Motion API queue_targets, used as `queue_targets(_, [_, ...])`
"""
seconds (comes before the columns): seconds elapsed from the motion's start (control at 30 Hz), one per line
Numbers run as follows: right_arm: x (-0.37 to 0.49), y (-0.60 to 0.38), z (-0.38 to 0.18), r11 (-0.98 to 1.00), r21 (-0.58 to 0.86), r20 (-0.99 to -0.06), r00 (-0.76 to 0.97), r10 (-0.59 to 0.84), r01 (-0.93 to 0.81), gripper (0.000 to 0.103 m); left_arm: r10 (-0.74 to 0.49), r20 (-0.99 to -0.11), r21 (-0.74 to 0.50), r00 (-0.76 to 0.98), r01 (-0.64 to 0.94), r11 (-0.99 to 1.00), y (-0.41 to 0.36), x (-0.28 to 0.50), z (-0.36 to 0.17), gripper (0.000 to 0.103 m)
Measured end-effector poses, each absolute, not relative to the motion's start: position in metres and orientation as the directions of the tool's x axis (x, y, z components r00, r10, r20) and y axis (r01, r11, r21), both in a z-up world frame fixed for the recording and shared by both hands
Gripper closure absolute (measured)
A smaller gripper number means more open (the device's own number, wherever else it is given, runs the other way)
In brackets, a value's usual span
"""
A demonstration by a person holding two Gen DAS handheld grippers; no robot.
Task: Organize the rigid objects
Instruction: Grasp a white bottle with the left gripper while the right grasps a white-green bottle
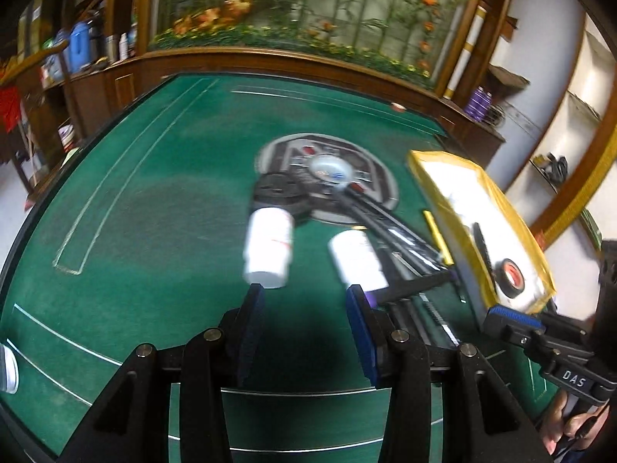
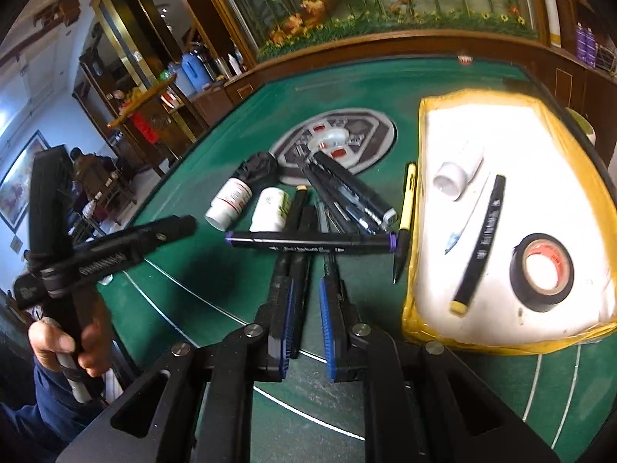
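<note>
Two white pill bottles lie on the green table: one (image 1: pixel 268 246) (image 2: pixel 228 202) with a red-lined label, one (image 1: pixel 358 258) (image 2: pixel 272 209) beside it. My left gripper (image 1: pixel 306 295) is open just before them, empty. My right gripper (image 2: pixel 306 289) is open, narrowly, with a black pen (image 2: pixel 299 266) lying between its fingers. A purple-ended black marker (image 2: pixel 312 241) lies across a pile of black pens (image 2: pixel 347 196). A yellow pen (image 2: pixel 405 208) lies beside the white, yellow-edged tray (image 2: pixel 432 123) (image 1: pixel 424 166), which holds black tape (image 2: pixel 543 266) (image 1: pixel 511 276), a marker (image 2: pixel 482 239) and a white cap (image 2: pixel 449 179).
A grey round centre panel (image 2: pixel 370 135) (image 1: pixel 380 169) sits mid-table, a black crumpled object (image 2: pixel 256 168) beside it. A wooden ledge with a plant mural (image 1: pixel 270 58) borders the far side. Shelves with bottles (image 2: pixel 193 69) stand at the left.
</note>
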State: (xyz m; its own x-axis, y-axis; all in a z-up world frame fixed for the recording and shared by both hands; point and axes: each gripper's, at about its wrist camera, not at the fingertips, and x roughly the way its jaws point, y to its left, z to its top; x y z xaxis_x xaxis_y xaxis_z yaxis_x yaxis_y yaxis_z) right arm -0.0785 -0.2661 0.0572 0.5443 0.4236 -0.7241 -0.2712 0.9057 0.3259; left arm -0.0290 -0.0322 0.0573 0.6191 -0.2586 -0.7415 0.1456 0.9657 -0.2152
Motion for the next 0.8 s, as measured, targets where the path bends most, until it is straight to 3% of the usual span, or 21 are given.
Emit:
queue_targets(0.27, [-0.070, -0.279, 0.040, 0.950, 0.268, -0.776, 0.548, 0.312, -0.162, 0.092, -0.225, -0.780, -0.200, 0.584, 0.109, 0.974, -0.019, -0.001, 0.036, 0.057])
queue_targets(0.6, [-0.075, -0.285, 0.046, 0.937, 0.296, -0.759, 0.551, 0.348, -0.184, 0.091, -0.198, -0.821, -0.183, 0.536, 0.081, 0.980, -0.029, 0.048, 0.013, 0.053])
queue_targets(0.67, [-0.073, -0.282, 0.049, 0.932, 0.305, -0.755, 0.547, 0.361, -0.194, 0.091, -0.172, -0.821, -0.159, 0.544, 0.072, 0.985, -0.031, 0.051, 0.012, 0.055])
queue_targets(0.73, [-0.069, -0.277, 0.052, 0.929, 0.307, -0.755, 0.541, 0.371, -0.208, 0.091, -0.159, -0.821, -0.141, 0.548, 0.074, 0.987, -0.031, 0.049, 0.012, 0.065])
queue_targets(0.8, [-0.064, -0.271, 0.058, 0.923, 0.315, -0.750, 0.537, 0.386, -0.223, 0.091, -0.163, -0.818, -0.149, 0.552, 0.072, 0.986, -0.026, 0.042, 0.012, 0.065])
